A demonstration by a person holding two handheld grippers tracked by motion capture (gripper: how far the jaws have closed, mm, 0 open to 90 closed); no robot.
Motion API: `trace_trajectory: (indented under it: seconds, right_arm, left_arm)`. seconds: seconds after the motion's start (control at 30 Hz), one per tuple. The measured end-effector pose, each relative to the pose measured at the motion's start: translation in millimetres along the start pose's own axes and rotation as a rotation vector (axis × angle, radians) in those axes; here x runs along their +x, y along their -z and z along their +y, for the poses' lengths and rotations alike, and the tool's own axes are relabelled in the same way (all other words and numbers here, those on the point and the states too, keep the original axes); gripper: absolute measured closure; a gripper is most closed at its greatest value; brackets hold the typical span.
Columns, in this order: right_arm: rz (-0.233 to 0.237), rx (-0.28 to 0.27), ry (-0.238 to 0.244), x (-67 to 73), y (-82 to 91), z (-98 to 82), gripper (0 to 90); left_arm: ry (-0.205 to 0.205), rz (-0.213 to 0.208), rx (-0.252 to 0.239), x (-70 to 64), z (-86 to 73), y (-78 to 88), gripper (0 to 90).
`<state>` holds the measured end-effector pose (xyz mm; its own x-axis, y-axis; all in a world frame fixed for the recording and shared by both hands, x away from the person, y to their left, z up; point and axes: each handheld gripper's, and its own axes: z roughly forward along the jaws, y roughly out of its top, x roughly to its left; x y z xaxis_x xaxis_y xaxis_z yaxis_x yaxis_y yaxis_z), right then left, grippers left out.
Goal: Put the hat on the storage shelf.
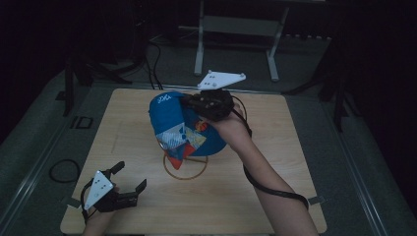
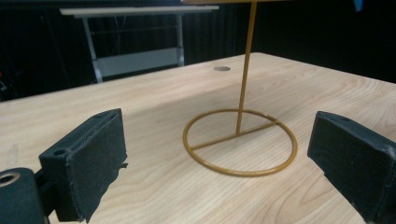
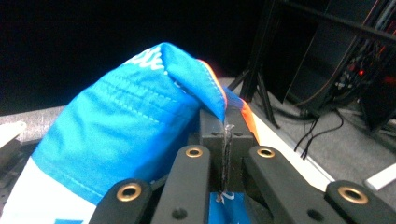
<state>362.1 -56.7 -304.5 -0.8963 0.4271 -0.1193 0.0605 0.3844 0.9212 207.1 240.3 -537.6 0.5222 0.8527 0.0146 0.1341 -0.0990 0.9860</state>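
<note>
Near edge of the tabletop (image 1: 275, 162): the left tongs (image 1: 132, 178) rest low at the front-left corner, jaws spread wide, nothing between them. In the left gripper view the two black pads frame a gold wire stand (image 2: 240, 140) — a flat ring base with one crossbar and a thin upright rod rising out of the top of the frame.

Mid-table: the right tongs (image 1: 189, 104) are held up over that stand, jaws pressed together on a fold of blue cap (image 1: 172, 118). In the right gripper view the pinch sits on a blue edge with an orange lining showing beside it; the fabric bunches to the left of the jaws. From above, the cap hangs over the stand's upper part, with white and orange patches on its lower side and the ring base showing under it. Whether it already bears on the stand's top I cannot tell.

Judgement: the step looks like seating the cap on the stand. To do it well — keep the pinch firm on the edge, bring the cap's hollow square over the rod, lower straight so the light stand does not tip. The idle left tongs could steady the ring base if it rocks.

Far: grey floor, white frame legs (image 1: 236, 29), dark surroundings.
</note>
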Motion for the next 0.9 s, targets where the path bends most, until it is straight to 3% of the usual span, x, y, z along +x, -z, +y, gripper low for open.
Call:
trace_trajectory:
  seconds: [0.3, 0.43, 0.57, 0.9]
  right_arm:
    - [0.028, 0.066, -0.066, -11.4, -26.1, -8.2, 88.4]
    - [0.04, 0.088, -0.087, -14.1, -31.5, -12.0, 80.0]
    - [0.015, 0.112, -0.076, -16.1, -31.8, -16.9, 75.7]
    - [0.008, 0.104, -0.111, -24.3, -22.2, -23.3, 68.6]
  left_arm:
    - [0.031, -0.017, 0.031, 3.6, -7.5, -2.1, 4.9]
    - [0.035, -0.023, 0.036, 3.3, -9.1, -3.1, 4.9]
    - [0.04, -0.024, 0.041, 3.8, -10.7, -3.7, 4.9]
    - [0.046, -0.028, 0.046, 4.3, -12.5, -4.5, 4.9]
